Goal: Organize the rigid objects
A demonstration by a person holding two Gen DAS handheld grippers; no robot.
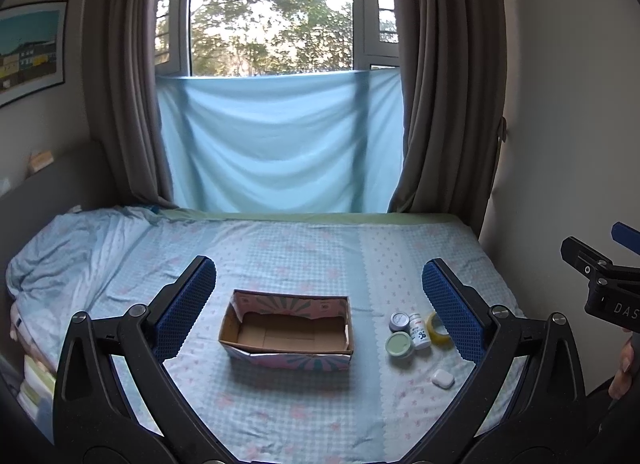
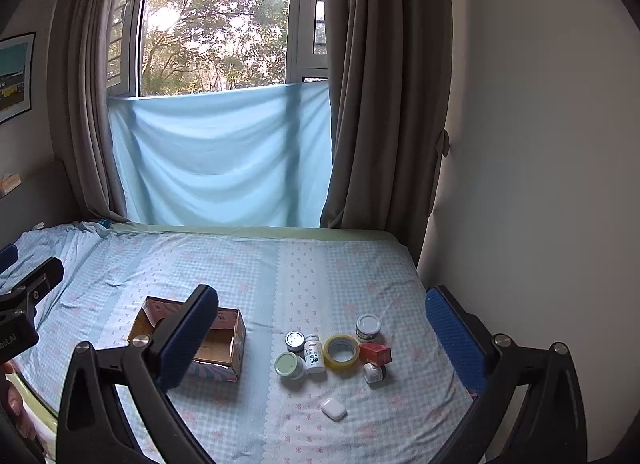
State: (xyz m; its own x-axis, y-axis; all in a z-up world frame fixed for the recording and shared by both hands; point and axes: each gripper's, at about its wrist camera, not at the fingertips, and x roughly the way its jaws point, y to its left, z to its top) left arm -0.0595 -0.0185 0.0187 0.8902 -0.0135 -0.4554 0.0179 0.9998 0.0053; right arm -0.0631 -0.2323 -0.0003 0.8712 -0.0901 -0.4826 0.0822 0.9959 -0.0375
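An open cardboard box (image 1: 288, 330) (image 2: 218, 338) with nothing inside lies on the bed. To its right is a cluster of small items: a green-lidded jar (image 1: 399, 345) (image 2: 289, 365), a white pill bottle (image 1: 420, 331) (image 2: 314, 354), a yellow tape roll (image 1: 436, 328) (image 2: 341, 351), a small dark-lidded jar (image 2: 295, 341), a white-lidded jar (image 2: 368, 327), a red box (image 2: 375, 353) and a white earbud case (image 1: 443, 378) (image 2: 333, 408). My left gripper (image 1: 320, 304) is open above the box. My right gripper (image 2: 322, 334) is open above the cluster. Neither holds anything.
The bed (image 2: 280, 264) has a light blue patterned sheet, with rumpled bedding (image 1: 72, 256) at the left. Curtains (image 2: 380, 104) and a blue cloth (image 1: 280, 144) cover the window behind. A wall (image 2: 520, 184) borders the bed's right side. A hand (image 1: 624, 368) shows at the right edge.
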